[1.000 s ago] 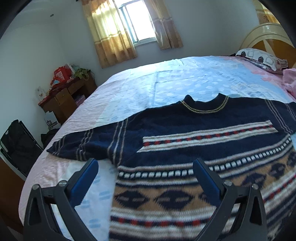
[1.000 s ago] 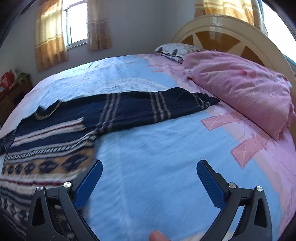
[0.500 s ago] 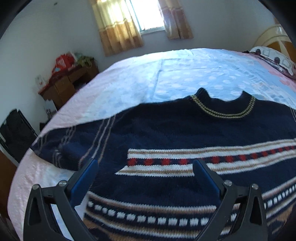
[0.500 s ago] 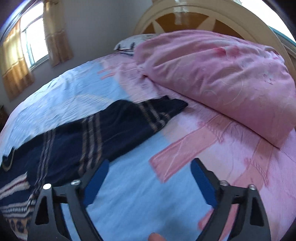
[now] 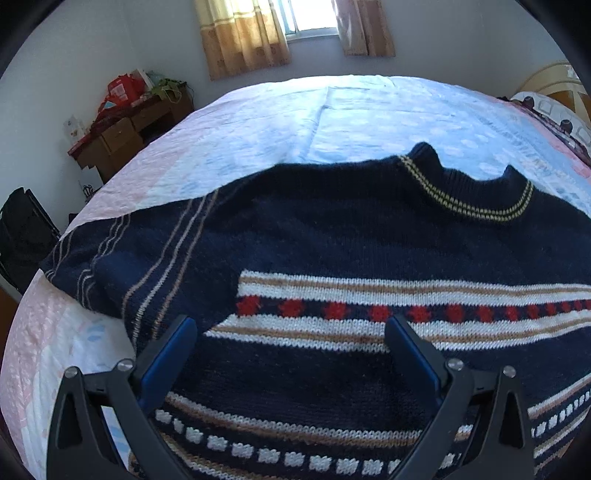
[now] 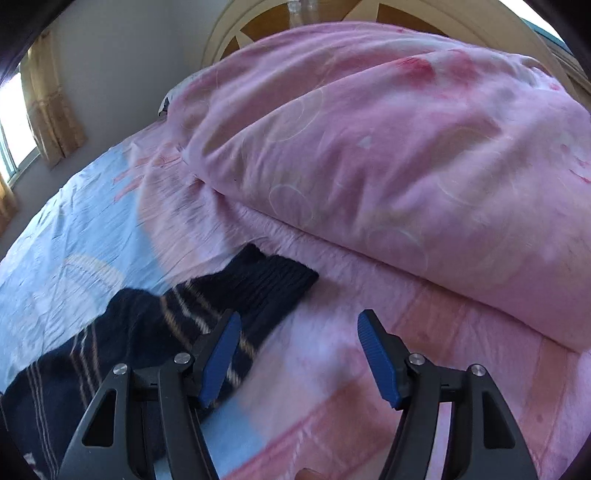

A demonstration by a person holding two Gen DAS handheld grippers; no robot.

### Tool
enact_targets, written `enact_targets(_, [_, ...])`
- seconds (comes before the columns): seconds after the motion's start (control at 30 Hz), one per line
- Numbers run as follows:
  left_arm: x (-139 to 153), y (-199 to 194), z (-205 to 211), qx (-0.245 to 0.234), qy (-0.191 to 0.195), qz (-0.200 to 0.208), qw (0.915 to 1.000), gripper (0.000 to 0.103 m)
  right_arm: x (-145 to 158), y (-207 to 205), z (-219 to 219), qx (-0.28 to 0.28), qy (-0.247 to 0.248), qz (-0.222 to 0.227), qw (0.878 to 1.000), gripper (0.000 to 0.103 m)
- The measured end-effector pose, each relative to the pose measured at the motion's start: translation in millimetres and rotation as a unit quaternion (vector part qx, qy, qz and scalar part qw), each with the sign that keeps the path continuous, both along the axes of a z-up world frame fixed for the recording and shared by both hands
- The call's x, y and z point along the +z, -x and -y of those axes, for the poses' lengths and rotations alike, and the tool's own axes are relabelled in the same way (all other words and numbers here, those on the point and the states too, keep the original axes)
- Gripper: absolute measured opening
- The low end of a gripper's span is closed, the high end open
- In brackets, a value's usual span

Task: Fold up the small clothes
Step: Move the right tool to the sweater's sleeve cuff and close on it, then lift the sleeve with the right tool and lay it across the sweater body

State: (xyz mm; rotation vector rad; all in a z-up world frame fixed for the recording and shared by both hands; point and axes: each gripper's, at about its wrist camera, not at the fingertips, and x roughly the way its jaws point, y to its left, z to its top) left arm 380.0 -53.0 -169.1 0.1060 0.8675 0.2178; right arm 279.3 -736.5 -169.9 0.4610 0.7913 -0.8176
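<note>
A navy knitted sweater (image 5: 332, 236) with white, tan and red patterned bands lies flat on the bed, collar (image 5: 476, 199) towards the far side. My left gripper (image 5: 290, 332) is open and empty, low over the sweater's chest near its left sleeve (image 5: 122, 258). In the right wrist view the other sleeve (image 6: 177, 317) stretches across the sheet, its cuff (image 6: 280, 277) near the pink duvet. My right gripper (image 6: 299, 332) is open and empty just beside that cuff, its left finger over the sleeve.
A bulky pink duvet (image 6: 388, 140) lies piled against the wooden headboard (image 6: 332, 14). The bed (image 5: 369, 110) has a blue and pink sheet. A wooden desk (image 5: 125, 129) with clutter stands by the wall left of the bed, with a black bag (image 5: 22, 229) beside it.
Both grippers have moved forward and down. The left one came closer over the sweater's chest. The right one swung towards the sleeve cuff and narrowed its opening a little.
</note>
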Motion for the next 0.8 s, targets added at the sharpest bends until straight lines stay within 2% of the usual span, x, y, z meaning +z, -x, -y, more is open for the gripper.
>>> enact_targets(0.07, [-1, 1, 1, -0.001, 0.000, -0.001, 1.0000, 0.103, -10, -9, 10, -0.005, -0.022, -0.009, 1.000, 0.055])
enact_targets(0.13, [-3, -1, 2, -0.001, -0.002, -0.006, 1.0000, 0.103, -15, -14, 16, -0.012, -0.022, -0.012, 1.000, 0.054])
enact_targets(0.17, [-4, 0, 2, -0.001, -0.003, -0.008, 1.0000, 0.103, -14, -18, 17, -0.010, -0.020, -0.014, 1.000, 0.048])
enact_targets(0.2, [-4, 0, 2, -0.002, -0.003, -0.009, 0.9999, 0.103, -14, -21, 17, -0.005, -0.020, -0.013, 1.000, 0.040])
enact_targets(0.23, [-4, 0, 3, -0.003, -0.003, -0.008, 1.0000, 0.103, -12, -24, 18, 0.006, -0.026, -0.006, 1.000, 0.018])
enact_targets(0.27, [-4, 1, 3, -0.003, -0.002, -0.008, 1.0000, 0.103, -11, -25, 17, 0.013, -0.031, -0.001, 0.999, 0.008])
enact_targets(0.33, [-4, 1, 2, -0.004, 0.003, -0.008, 1.0000, 0.103, -5, -29, 9, 0.022, -0.014, -0.006, 1.000, 0.008])
enact_targets(0.57, [-5, 1, -3, -0.007, 0.020, -0.008, 0.9997, 0.103, 38, -32, -55, 0.085, 0.052, 0.026, 0.995, 0.007])
enact_targets(0.67, [-5, 1, -4, -0.009, 0.025, -0.007, 0.9996, 0.103, 63, -35, -94, 0.125, 0.069, 0.048, 0.989, 0.007])
enact_targets(0.8, [-6, 2, -6, -0.014, 0.039, -0.008, 0.9991, 0.103, 94, -46, -168, 0.194, 0.087, 0.075, 0.974, 0.007])
